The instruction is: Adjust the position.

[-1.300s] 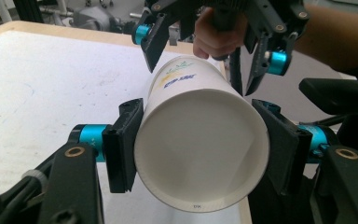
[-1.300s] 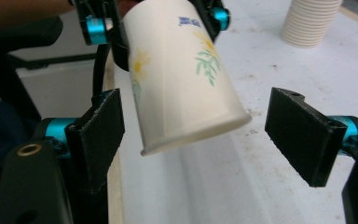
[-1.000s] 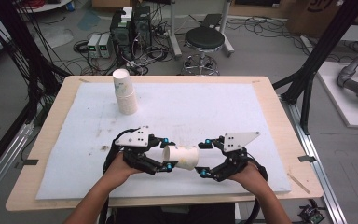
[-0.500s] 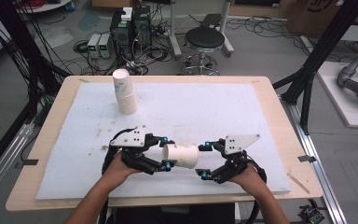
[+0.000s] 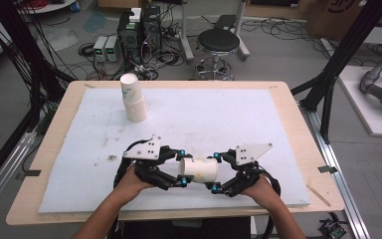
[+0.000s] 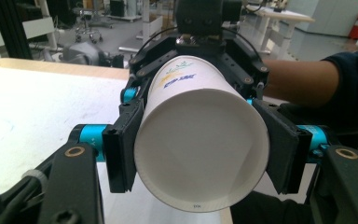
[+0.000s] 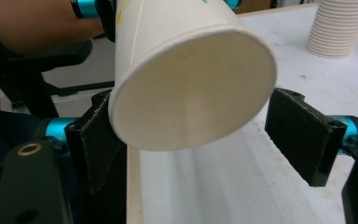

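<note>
A white paper cup (image 5: 199,170) lies level in the air, just above the front of the white mat (image 5: 219,119), between my two grippers. My left gripper (image 5: 181,168) is shut on the cup's left end; in the left gripper view both pads press the sides of the cup (image 6: 200,154). My right gripper (image 5: 215,173) faces it from the right, with the other end of the cup (image 7: 191,84) between its jaws. There one pad (image 7: 303,135) stands a little clear of the cup wall, so this gripper is open.
A stack of upturned paper cups (image 5: 133,104) stands at the back left of the mat, also seen as a ribbed stack (image 7: 340,28) in the right gripper view. The wooden table edge (image 5: 298,129) frames the mat. Cables, boxes and a stool stand on the floor beyond.
</note>
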